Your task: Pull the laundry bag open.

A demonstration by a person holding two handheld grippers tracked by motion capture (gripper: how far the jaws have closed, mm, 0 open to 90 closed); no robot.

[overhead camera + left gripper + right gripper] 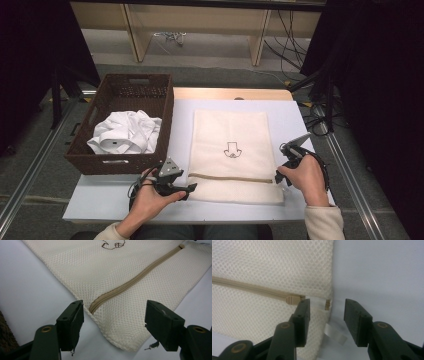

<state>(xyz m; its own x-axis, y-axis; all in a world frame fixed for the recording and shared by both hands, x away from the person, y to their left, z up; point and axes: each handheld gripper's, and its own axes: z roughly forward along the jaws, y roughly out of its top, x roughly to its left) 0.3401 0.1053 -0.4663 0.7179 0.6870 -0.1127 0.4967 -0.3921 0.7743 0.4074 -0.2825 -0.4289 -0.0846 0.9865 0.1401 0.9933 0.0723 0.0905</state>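
A cream mesh laundry bag (232, 150) lies flat on the white table, with a small black drawing on it and a tan zipper (231, 177) running across near its front edge. My left gripper (189, 189) sits at the bag's front left corner, open, its jaws on either side of the zipper's closed end (93, 307). At the bag's right edge my right gripper (278, 176) is open around the zipper's other end, where the tan slider (291, 300) and a white fabric tab (333, 333) lie. Nothing is held.
A dark woven basket (120, 162) stands at the table's left with a crumpled white shirt (127, 132) inside. The white table surface (292, 117) has a wooden strip along its far edge. Cables and table legs lie on the floor beyond.
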